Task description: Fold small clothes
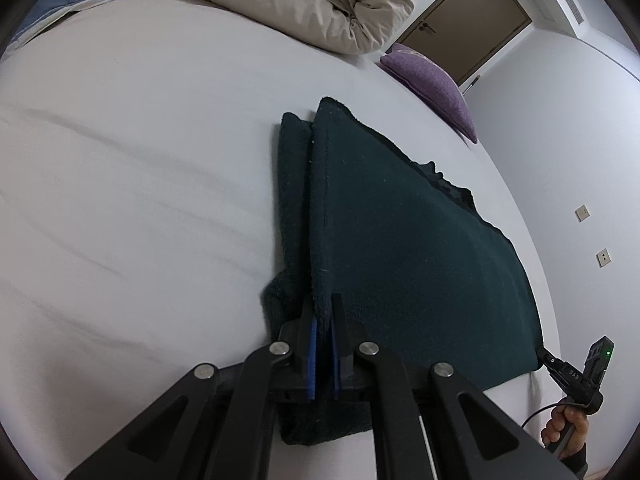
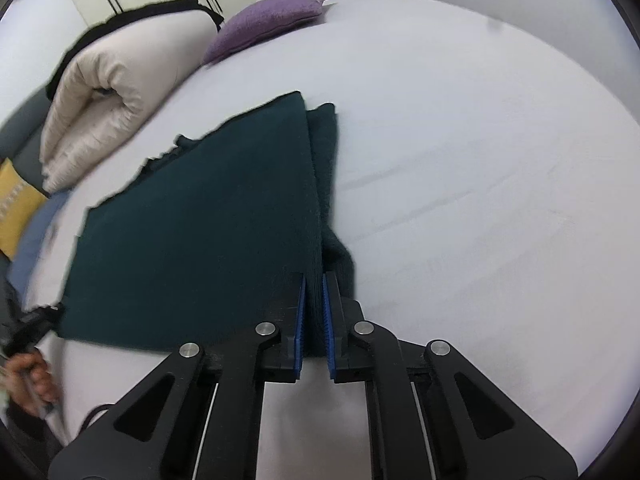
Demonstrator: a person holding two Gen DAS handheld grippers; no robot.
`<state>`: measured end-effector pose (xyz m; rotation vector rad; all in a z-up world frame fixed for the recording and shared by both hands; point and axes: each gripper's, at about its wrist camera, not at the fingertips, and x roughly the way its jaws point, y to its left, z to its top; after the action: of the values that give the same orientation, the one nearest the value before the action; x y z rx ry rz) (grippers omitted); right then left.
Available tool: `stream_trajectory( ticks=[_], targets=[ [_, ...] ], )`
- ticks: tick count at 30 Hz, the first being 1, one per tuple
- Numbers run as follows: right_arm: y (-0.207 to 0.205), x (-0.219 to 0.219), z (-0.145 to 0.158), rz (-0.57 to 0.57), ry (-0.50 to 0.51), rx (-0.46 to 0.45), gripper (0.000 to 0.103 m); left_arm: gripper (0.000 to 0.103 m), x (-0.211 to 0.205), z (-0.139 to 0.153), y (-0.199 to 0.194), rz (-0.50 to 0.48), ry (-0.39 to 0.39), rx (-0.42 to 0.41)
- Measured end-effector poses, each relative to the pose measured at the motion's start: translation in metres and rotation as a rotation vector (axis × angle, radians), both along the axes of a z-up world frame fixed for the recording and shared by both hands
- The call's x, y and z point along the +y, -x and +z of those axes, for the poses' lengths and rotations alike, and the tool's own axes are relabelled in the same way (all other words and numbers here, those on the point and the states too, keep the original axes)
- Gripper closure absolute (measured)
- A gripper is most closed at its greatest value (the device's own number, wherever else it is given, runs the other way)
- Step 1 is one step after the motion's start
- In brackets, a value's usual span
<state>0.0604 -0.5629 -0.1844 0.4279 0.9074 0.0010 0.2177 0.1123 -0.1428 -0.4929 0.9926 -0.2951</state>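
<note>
left gripper (image 1: 323,312): clamped on near edge of dark green garment (image 1: 400,240) | right gripper (image 2: 314,292): clamped on its opposite corner | garment: lower centre, on white bed (image 1: 140,160)

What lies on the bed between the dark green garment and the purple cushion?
Nothing: only bare white sheet separates the dark green garment from the purple cushion, clearest in the right wrist view.
</note>
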Motion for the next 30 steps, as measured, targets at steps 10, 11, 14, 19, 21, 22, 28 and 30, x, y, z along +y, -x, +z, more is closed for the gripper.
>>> stream_trajectory(
  ticks=[10,11,14,19,21,22,28,30],
  targets=[
    [0.007,-0.006,-0.003,-0.008,-0.011,0.005,0.098,0.096,-0.003,0.006,0.002,-0.013,-0.036,0.004],
    [0.01,-0.007,-0.001,-0.013,-0.024,0.003,0.099,0.096,-0.004,0.006,0.002,-0.015,-0.042,0.004],
    [0.017,-0.008,0.0,-0.018,-0.048,0.006,0.099,0.096,-0.002,0.003,0.004,-0.019,-0.039,0.012],
    [0.022,-0.016,-0.018,-0.036,-0.112,0.025,0.099,0.096,0.002,-0.003,-0.002,-0.015,-0.014,0.031],
    [0.019,-0.018,-0.021,-0.037,-0.133,0.022,0.099,0.096,0.002,-0.003,-0.003,-0.017,-0.01,0.03],
    [0.019,-0.016,-0.021,-0.032,-0.119,0.024,0.099,0.096,0.003,-0.004,-0.003,-0.017,-0.005,0.029],
    [0.021,-0.01,-0.018,-0.033,-0.087,0.023,0.099,0.096,0.002,-0.004,-0.003,-0.022,-0.008,0.026],
    [0.02,-0.009,-0.02,-0.031,-0.084,0.028,0.099,0.093,0.005,-0.004,0.0,-0.023,-0.001,0.028]
  ],
)
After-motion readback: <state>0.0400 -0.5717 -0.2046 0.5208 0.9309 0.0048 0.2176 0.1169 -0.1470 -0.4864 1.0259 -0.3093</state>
